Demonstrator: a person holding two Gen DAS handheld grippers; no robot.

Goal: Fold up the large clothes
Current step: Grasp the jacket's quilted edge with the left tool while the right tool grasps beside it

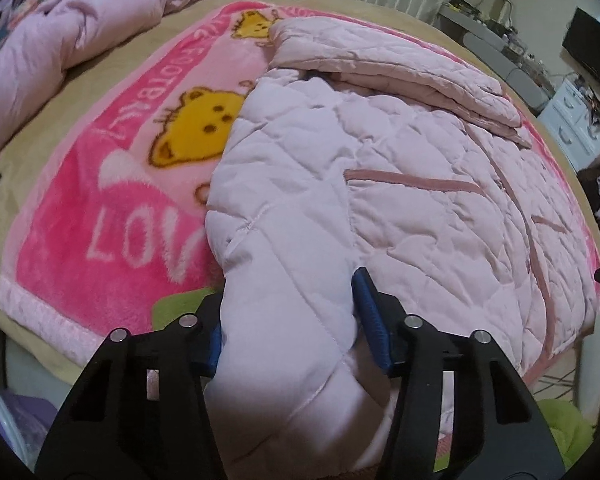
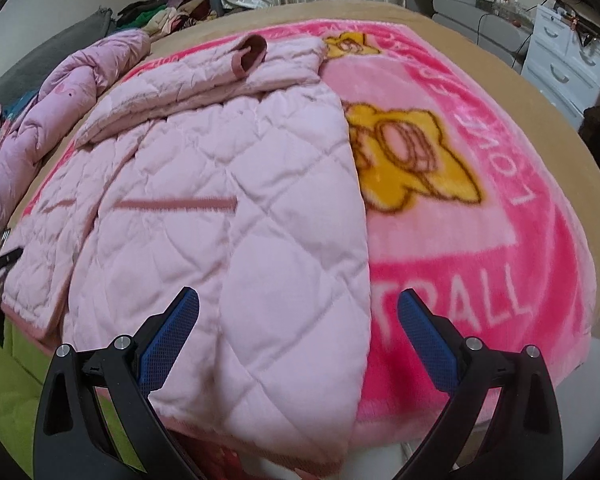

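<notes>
So the pale pink quilted puffer jacket [image 1: 400, 184] is lying flat on the bright pink fleece blanket with yellow cartoon bears [image 1: 112, 208], which covers the bed. Looks like the fold is partly underway: both sleeves seem tucked in across the top, with one dusty-pink cuff [image 2: 252, 54] sticking up at the far end in the right wrist view. The body hasn't been folded over yet, so I'd guess roughly a third done.

Left gripper [image 1: 296, 328] has its blue pads pinched onto the near hem corner of the jacket; the fabric bulges up between them, so that's a real grab. Right gripper [image 2: 300, 344] is spread wide with nothing held. It hovers over the other near corner, the jacket's edge running between its fingers [image 2: 168, 344] without either pad pressing on it.

What's left: right side grabs its corner, then both lift the hem toward the collar, maybe one more fold after that.
</notes>
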